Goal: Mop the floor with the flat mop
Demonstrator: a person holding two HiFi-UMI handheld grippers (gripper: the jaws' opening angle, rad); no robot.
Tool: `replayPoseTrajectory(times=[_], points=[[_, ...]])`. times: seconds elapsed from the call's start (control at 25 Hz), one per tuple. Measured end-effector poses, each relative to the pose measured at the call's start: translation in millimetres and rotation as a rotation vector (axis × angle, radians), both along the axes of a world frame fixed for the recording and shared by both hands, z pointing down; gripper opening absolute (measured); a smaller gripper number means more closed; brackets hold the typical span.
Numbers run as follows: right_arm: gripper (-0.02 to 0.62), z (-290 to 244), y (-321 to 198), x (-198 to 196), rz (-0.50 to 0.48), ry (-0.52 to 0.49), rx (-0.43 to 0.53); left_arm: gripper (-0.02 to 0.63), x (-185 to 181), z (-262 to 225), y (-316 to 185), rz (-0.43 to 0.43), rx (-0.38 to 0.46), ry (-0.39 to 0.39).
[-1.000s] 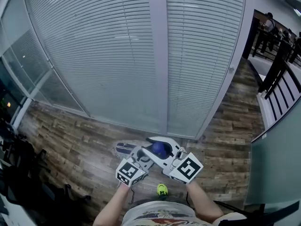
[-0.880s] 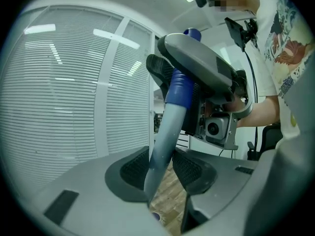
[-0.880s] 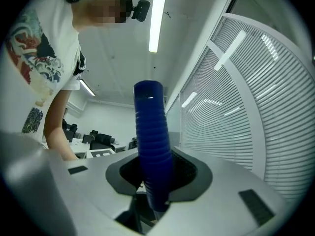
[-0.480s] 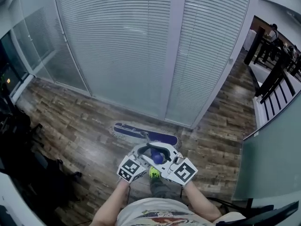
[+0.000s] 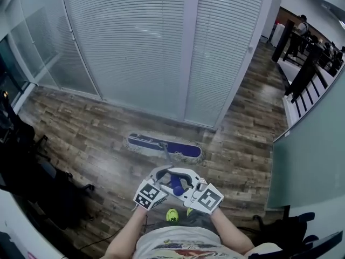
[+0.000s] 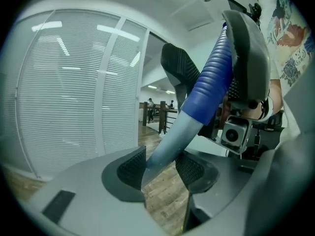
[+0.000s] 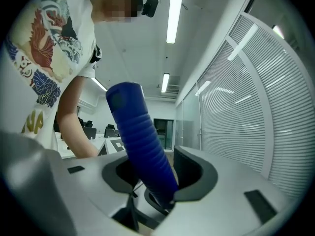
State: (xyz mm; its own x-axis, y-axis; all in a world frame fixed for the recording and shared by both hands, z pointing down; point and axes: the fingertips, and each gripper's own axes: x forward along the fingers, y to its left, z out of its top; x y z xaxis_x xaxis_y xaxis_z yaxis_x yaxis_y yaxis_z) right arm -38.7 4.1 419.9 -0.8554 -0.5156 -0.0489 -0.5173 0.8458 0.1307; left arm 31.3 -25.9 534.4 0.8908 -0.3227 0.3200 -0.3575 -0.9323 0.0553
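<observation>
We are standing on a brown wood-plank floor facing a wall of white slatted blinds. The flat mop with a blue fringed pad is lying on the planks ahead, near the blinds. Our left claw is clasping its grey metal pole and our right claw its blue ribbed grip, both jaws having just been easing wider.

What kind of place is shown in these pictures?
Most likely an office: glass walls with slat blinds, a wood-look plank floor, and, in the right gripper view, desks under ceiling strip lights.
</observation>
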Motion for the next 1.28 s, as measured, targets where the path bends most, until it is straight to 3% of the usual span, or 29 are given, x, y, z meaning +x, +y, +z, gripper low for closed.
replayPoseTrajectory(times=[0.2, 0.48, 0.72, 0.92, 1.28], points=[[0.170, 6.7, 74.3, 3.7, -0.040, 0.063, -0.022, 0.163, 2.5, 0.7, 72.2, -0.003, -0.022, -0.050], [0.181, 10.3, 193.0, 7.3, -0.088, 0.046, -0.028, 0.168, 3.6, 10.9, 186.3, -0.055, -0.050, -0.071], [0.184, -1.5, 308.3, 32.9, -0.098, -0.108, -0.006, 0.172, 29.7, 14.6, 302.8, -0.068, -0.056, -0.078], [0.190, 27.3, 395.0, 36.1, -0.155, 0.046, -0.052, 0.173, 29.5, 24.2, 384.5, -0.100, -0.061, -0.084], [0.192, 51.4, 447.3, 36.6, -0.190, 0.096, -0.058, 0.173, 32.3, 38.2, 435.5, -0.076, -0.024, -0.088]])
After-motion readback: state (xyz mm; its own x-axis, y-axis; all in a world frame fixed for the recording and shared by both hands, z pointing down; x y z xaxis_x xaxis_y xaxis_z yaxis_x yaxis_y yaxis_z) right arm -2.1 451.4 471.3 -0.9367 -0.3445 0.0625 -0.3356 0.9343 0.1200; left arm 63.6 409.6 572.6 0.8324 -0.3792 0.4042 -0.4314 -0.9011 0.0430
